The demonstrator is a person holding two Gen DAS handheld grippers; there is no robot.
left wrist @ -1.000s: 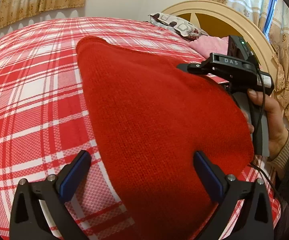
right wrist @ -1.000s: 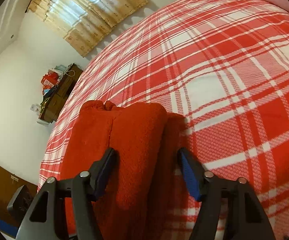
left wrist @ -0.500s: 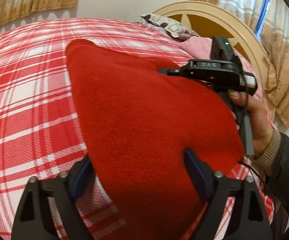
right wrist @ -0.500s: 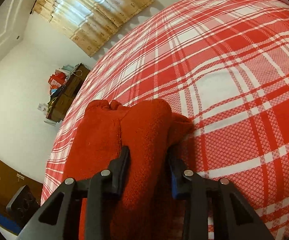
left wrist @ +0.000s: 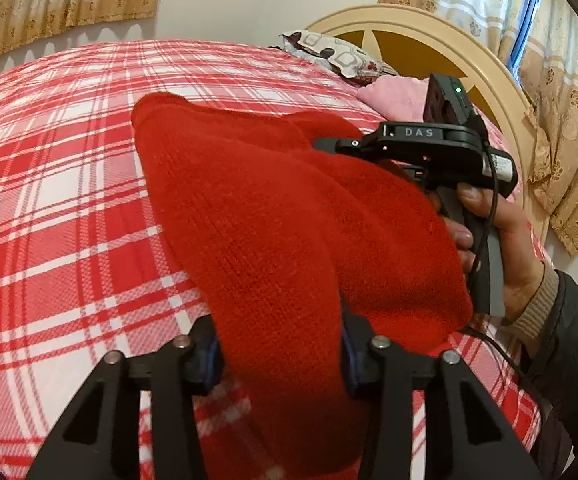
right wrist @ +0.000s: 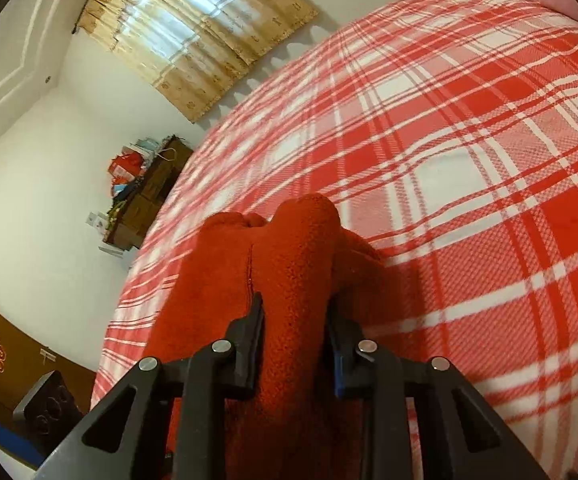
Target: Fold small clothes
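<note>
From the left wrist, the left gripper (left wrist: 279,354) pinches a fold of the red sweater (left wrist: 273,220), which lies on the plaid bedspread (left wrist: 57,200). The right hand (left wrist: 501,248) holds its tool beside it.

From the right wrist, the right gripper (right wrist: 295,344) clamps another fold of the sweater (right wrist: 289,264).

Knit garment (left wrist: 273,216) on bedspread (left wrist: 57,200); pillows (left wrist: 341,56) behind, against headboard (left wrist: 417,40).

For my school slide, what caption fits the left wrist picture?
Left gripper and right gripper both clamp a red knit garment above the red plaid bedspread.
</note>
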